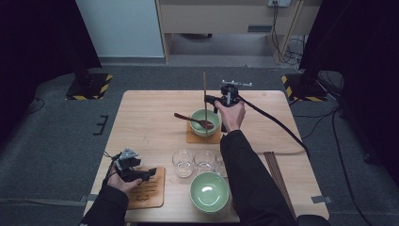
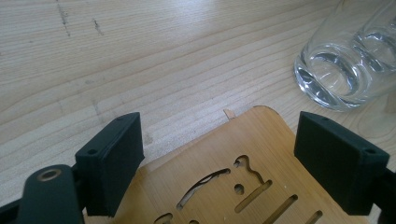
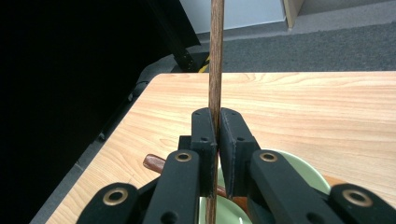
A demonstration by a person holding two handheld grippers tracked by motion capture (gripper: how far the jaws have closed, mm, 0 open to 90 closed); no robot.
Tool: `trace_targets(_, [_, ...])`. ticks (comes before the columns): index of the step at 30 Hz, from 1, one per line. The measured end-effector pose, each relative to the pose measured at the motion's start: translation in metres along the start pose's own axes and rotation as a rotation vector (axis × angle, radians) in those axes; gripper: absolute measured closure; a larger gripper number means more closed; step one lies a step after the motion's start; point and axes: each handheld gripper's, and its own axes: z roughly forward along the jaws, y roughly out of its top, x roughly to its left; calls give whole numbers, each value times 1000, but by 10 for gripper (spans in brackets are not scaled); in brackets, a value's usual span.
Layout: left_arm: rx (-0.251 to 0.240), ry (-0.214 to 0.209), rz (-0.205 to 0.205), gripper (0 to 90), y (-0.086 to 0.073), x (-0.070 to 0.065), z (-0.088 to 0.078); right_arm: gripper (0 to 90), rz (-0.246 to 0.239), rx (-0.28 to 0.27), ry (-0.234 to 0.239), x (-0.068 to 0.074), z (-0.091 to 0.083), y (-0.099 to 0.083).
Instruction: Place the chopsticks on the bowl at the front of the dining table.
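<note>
One chopstick [image 1: 204,101] is held tight and upright by the right gripper [image 1: 210,100] over the far bowl [image 1: 211,117], not yet laid down, while the left gripper [image 1: 149,173] is kept wide open and empty over the wooden mat [image 2: 261,154].

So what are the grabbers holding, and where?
The right gripper pinches a wooden chopstick partway along its length. The left gripper holds nothing.

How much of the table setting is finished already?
Seemingly done: a brown wooden spoon lies across the far green bowl, which sits on a wooden coaster. In hand: the right gripper is shut on a thin brown chopstick, upright over that bowl. Probably left: more chopsticks lie at the table's right edge, the near green bowl is empty, and the left gripper waits open over a slotted wooden coaster.
</note>
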Motion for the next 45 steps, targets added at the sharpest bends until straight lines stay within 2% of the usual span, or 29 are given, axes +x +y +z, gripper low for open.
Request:
trace_targets(13, [-2,-2,7,152,2,-1,1,848,11,62,-56,-6,26,-6])
trace_targets(22, [-6,0,6,152,2,-1,1,849,12,105,-72,-8,40,-13])
trace_targets(29, [-4,-1,10,152,3,-1,1,849,4,111,-85,-9,46,-15])
trace_targets(41, [-4,-2,13,152,3,-1,1,850,10,167,-126,-12,61,-25])
trace_targets(45, [-4,-1,13,152,3,-1,1,850,-1,192,-153,-14,65,-30])
